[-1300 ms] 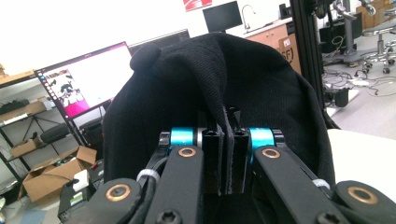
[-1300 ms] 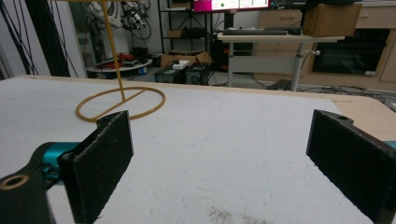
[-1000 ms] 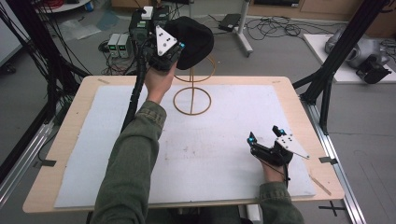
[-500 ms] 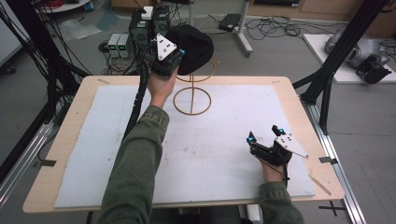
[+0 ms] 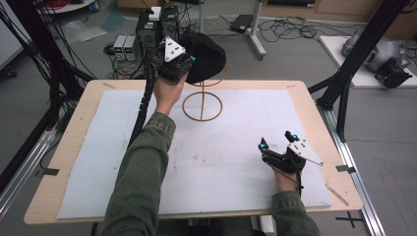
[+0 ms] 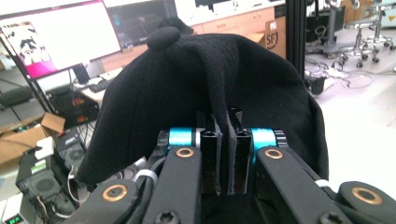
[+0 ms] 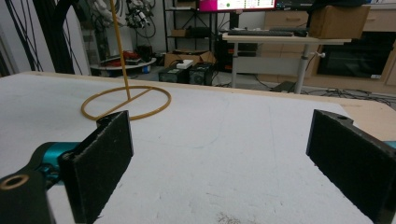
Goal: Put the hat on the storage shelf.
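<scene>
Fingers (image 6: 210,158) of the left gripper (image 5: 176,66) are clamped on a fold of the black cap (image 5: 204,56), held just above the wire stand (image 5: 202,101), while the right gripper (image 5: 281,152), spread wide and holding nothing, is rested well apart on the white mat (image 5: 98,147).

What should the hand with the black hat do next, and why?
Probably lower the black hat a little, straight onto the yellow wire stand. The left hand-held gripper pinches a fold of its fabric with jaws shut, and from above the hat sits at the stand's top. The right hand-held gripper rests open on the white mat, far off.
</scene>
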{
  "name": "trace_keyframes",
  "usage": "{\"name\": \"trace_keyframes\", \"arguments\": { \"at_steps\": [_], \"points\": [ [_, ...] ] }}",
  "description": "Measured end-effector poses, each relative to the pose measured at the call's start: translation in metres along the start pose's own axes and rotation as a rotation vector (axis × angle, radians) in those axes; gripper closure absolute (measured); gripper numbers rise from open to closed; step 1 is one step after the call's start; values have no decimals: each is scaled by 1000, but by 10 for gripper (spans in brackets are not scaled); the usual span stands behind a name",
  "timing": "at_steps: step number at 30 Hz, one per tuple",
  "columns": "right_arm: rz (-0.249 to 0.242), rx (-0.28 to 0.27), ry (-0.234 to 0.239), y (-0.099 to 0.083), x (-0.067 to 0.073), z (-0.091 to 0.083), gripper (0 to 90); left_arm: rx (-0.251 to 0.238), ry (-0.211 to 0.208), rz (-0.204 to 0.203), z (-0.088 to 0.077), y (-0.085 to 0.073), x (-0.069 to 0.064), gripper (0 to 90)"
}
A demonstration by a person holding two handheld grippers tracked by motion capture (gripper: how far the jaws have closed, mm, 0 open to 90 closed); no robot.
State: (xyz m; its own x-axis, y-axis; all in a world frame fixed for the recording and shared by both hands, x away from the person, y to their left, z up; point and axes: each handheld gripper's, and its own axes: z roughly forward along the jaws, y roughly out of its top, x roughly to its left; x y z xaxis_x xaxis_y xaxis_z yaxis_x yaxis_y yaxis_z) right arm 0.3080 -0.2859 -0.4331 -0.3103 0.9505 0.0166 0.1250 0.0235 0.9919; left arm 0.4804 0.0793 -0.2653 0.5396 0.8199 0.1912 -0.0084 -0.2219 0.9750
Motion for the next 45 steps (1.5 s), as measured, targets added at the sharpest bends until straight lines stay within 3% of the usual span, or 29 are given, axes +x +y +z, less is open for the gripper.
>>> {"name": "trace_keyframes", "arguments": {
  "at_steps": [4, 10, 17, 27, 32, 39, 45],
  "points": [
    [1, 1, 2, 0, 1, 1, 64, 16, -9, 15, 1, -1, 0, 816],
    [3, 2, 5, 0, 2, 2, 64, 26, -22, 6, 1, -1, 1, 795],
    [4, -2, 2, 0, 2, 2, 64, 37, -45, 11, 3, -3, -3, 677],
    [4, -4, 2, 0, 1, 2, 64, 40, -24, -7, 4, -4, -1, 520],
    [2, -4, 1, 0, 1, 2, 64, 26, -1, -15, 1, -2, 1, 384],
    [-5, 1, 3, 1, 3, 2, 63, -13, -28, -45, -3, -1, 6, 241],
    [0, 2, 0, 1, 3, 1, 63, -43, -36, -61, -11, -3, 6, 183]
  ]
}}
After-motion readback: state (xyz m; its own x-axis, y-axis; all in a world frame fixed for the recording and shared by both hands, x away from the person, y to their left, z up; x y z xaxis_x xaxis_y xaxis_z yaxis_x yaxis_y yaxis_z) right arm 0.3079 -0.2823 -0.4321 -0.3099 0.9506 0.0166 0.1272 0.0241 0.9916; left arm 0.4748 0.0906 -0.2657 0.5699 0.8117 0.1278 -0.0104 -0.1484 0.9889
